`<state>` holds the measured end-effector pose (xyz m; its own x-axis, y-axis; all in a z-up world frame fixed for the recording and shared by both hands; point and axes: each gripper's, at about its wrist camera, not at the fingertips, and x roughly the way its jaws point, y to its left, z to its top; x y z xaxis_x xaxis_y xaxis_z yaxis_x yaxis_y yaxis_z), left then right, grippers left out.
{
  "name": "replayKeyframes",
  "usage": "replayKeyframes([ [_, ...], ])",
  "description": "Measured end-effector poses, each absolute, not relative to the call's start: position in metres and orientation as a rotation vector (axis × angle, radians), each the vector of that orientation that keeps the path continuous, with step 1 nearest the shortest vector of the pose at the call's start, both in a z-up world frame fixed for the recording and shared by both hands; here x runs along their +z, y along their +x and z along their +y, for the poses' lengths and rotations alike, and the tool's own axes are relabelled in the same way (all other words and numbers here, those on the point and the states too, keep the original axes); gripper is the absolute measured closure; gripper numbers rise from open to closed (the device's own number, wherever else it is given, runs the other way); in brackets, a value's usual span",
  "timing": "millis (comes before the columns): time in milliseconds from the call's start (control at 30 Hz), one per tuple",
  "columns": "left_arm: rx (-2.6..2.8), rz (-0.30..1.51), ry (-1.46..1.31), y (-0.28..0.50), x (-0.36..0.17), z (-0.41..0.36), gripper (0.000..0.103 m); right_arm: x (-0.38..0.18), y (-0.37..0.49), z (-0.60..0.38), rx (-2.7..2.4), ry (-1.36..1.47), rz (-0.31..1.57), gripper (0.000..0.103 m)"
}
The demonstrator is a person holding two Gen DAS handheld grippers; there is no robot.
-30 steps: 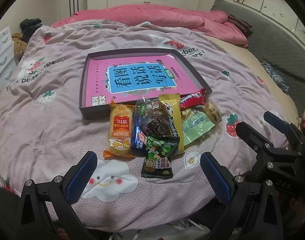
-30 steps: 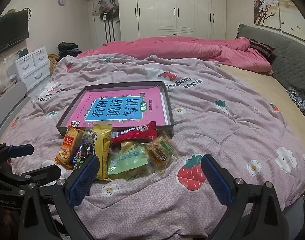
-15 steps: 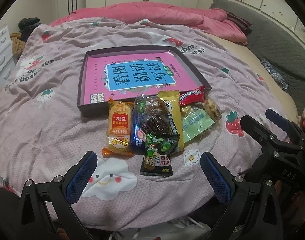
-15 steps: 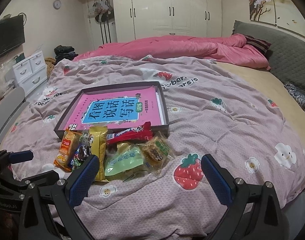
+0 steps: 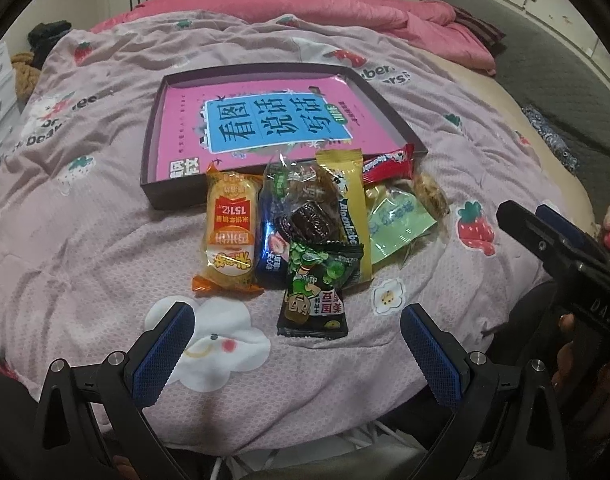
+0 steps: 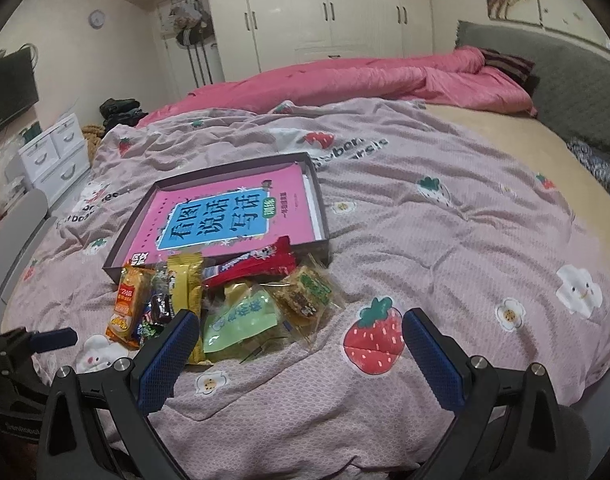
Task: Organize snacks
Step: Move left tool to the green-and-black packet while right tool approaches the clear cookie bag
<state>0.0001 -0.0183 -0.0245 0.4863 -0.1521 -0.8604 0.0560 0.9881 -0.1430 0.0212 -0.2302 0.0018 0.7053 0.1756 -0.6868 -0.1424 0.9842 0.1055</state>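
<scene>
A heap of snack packets lies on a pink strawberry-print quilt (image 5: 85, 248) at the centre of the left wrist frame, pressed against the near wall of a shallow dark tray (image 5: 177, 196). Left to right: an orange rice-cracker packet (image 5: 229, 236), a dark blue packet (image 5: 269, 252) half buried under a clear-wrapped brown cake (image 5: 310, 222), a black-and-green pea packet (image 5: 315, 294) nearest the camera, a yellow stick packet (image 5: 351, 208), a pale green pouch (image 5: 399, 226) and, at upper right of the heap, a red bar (image 5: 387, 162) leaning on the tray's rim. A pink book (image 5: 265, 120) fills the tray. The left gripper (image 5: 297, 354) hangs spread wide at the bottom of the frame, holding nothing; the right gripper (image 6: 299, 354), bottom of its own frame, is likewise spread and empty, its left finger overlapping the pile's near edge in that view
</scene>
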Motion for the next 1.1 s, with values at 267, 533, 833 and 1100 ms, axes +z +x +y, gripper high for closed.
replayKeyframes([
  [267, -0.139, 1.085, -0.107, 0.006, -0.034, -0.018, 0.001, -0.010, 0.037, -0.236, 0.189, 0.103, 0.830, 0.001],
  [533, -0.161, 1.086, -0.085, 0.011, -0.039, -0.022, 0.001, -0.036, 0.076, -0.249, 0.197, 0.261, 0.955, 0.001],
  [833, -0.172, 1.098, -0.077, 0.020, -0.047, -0.024, 0.001, -0.061, 0.113, -0.248, 0.176, 0.296, 1.045, 0.001],
  [1100, -0.188, 1.115, -0.076, 0.024, -0.055, -0.027, 0.001, -0.070, 0.126, -0.233, 0.202, 0.226, 1.063, 0.019],
])
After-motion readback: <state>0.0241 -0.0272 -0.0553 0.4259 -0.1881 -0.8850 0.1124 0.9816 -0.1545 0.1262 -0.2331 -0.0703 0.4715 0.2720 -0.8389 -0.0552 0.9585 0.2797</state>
